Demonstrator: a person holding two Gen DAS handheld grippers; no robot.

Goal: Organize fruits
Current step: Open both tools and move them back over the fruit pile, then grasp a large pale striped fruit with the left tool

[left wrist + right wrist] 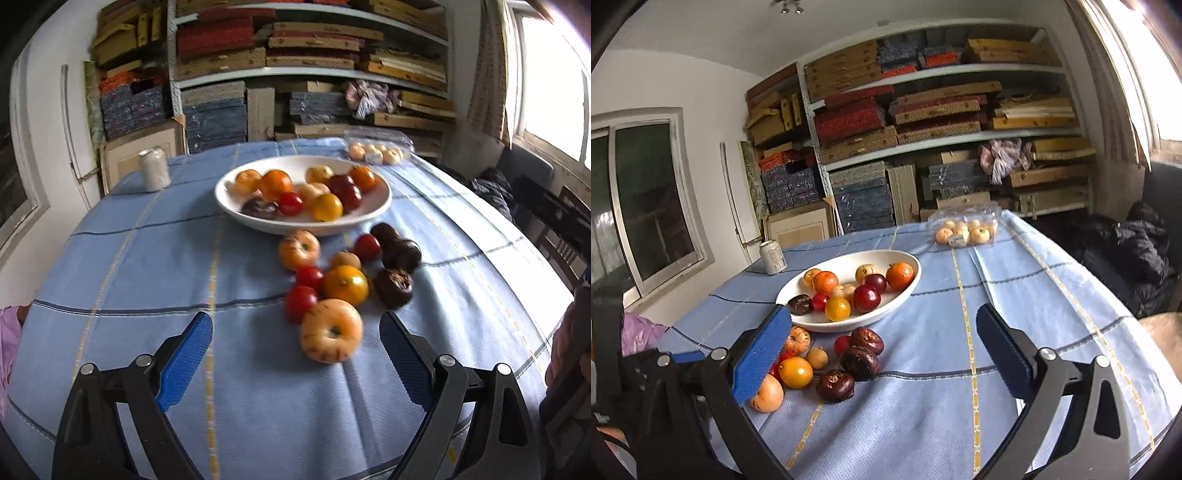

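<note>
- Left wrist view: left gripper (295, 332) has its fingers spread wide, nothing between them; blue pads (184, 365) hang low over the surface (129, 258), which wears a blue checked cloth.
- Nearest loose fruit is a pale peach-coloured apple (331, 331), just ahead of the fingertips and right of centre in the gap, closer to the right finger. Not touching either pad, as far as the motion blur lets me tell.
- Behind it, a loose cluster: small red fruits (301, 301), an orange-yellow fruit (346, 285), three dark brown fruits (394, 287), a second apple (299, 249). All lie btwn the gripper and the white bowl (236, 206), which already holds approx ten fruits.
- Right wrist view: right gripper (884, 317) also wide open and empty, w/ the same cluster low left, by its left finger; bowl (905, 295) ahead.
- Handling, my guess: apple is round, firm and smooth, so it may roll or squirt out. Take it across its widest part, pads level, moderate squeeze. Dark fruits look softer and may bruise.
- Far edge: clear plastic box of pale fruits (376, 151) and a can (154, 170), well apart from both grippers.
</note>
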